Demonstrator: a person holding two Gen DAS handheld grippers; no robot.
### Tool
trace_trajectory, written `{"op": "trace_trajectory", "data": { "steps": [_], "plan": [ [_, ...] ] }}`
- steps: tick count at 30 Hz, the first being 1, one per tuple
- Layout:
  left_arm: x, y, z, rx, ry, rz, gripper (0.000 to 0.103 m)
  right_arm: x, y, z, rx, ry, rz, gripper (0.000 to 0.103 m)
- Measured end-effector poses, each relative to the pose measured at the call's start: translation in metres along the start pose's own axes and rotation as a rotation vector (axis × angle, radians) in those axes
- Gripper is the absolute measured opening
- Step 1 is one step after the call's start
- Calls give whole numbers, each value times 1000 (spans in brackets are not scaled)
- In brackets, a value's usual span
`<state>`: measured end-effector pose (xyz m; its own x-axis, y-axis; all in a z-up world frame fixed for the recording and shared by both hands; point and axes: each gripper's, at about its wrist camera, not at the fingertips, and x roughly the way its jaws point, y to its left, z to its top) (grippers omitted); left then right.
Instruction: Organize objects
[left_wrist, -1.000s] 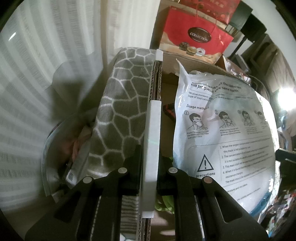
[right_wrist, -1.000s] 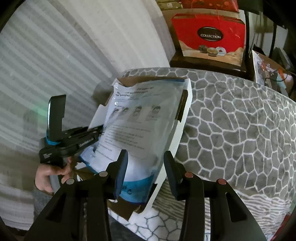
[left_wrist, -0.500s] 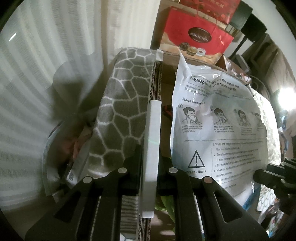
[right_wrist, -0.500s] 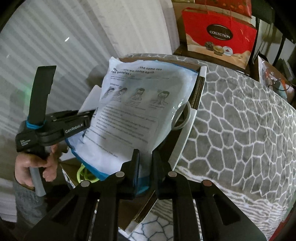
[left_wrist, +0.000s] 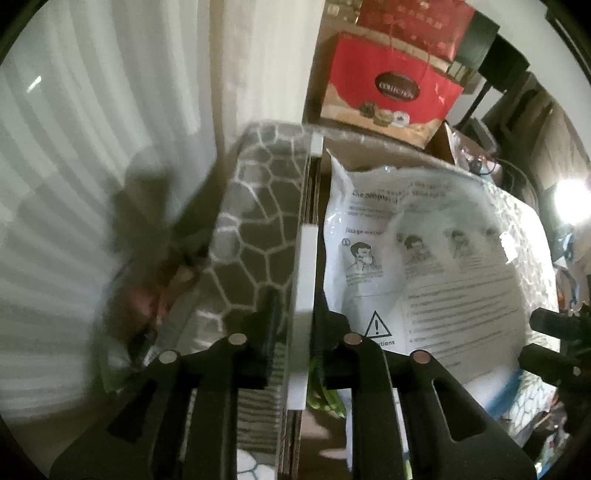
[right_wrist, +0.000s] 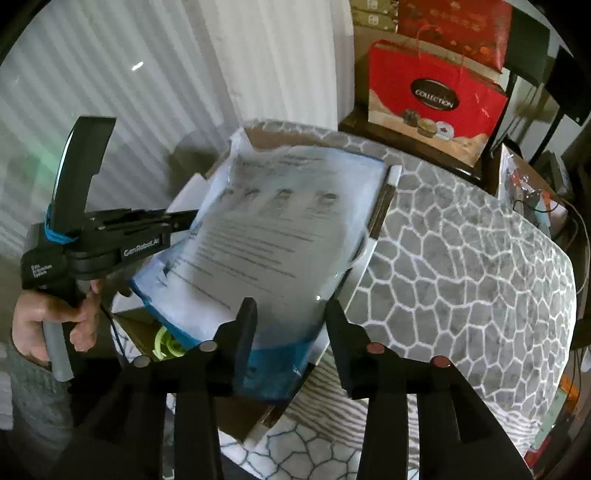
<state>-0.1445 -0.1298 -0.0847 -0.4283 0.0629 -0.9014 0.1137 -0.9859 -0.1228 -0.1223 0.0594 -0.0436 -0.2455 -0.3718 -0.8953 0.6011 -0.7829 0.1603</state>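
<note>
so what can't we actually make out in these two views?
- Box contents: left wrist view, hidden under the mask bag.
- Bag's small print: both views, motion-blurred.
- Green item: right wrist view, mostly covered by bag.
- Left gripper pad contact on the box wall: blurred; jaws opening.

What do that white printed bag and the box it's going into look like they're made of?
The bag looks like thin glossy plastic film: it crinkles, catches glare, and has printed instructions. The box seems to be corrugated cardboard with a white outer face: its cut edge shows brown fluted layers.
</note>
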Motion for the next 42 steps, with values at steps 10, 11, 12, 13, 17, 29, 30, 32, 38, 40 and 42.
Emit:
{"op": "trace_trajectory", "data": {
  "steps": [10,11,12,13,17,29,30,32,38,40,42],
  "plan": [
    [-39,-7,7,17,-97,11,60,-19,-17,-2,63,-34,54,41],
    [-42,-7,6,21,-100,10,60,-20,-17,-4,67,-38,58,41],
    [-45,-9,4,25,-102,7,63,-22,-19,-5,70,-44,61,41],
    [-48,-11,2,27,-107,8,74,-25,-20,-7,71,-53,57,41],
    [-65,-20,-10,35,-150,-14,87,-39,-22,-17,67,-103,29,51],
    [-105,-57,-43,83,-224,-42,103,-93,-44,-62,130,-259,-69,94],
    [-107,-61,-46,86,-224,-46,103,-96,-44,-65,135,-267,-76,99],
    [-111,-66,-53,92,-228,-54,103,-106,-47,-73,148,-295,-97,103],
    [-123,-83,-73,115,-248,-55,103,-124,-51,-100,185,-346,-153,103],
    [-127,-88,-81,122,-259,-45,103,-127,-52,-109,202,-355,-169,103],
    [-130,-92,-89,125,-260,-43,103,-130,-54,-119,221,-363,-177,103]
  ]
}}
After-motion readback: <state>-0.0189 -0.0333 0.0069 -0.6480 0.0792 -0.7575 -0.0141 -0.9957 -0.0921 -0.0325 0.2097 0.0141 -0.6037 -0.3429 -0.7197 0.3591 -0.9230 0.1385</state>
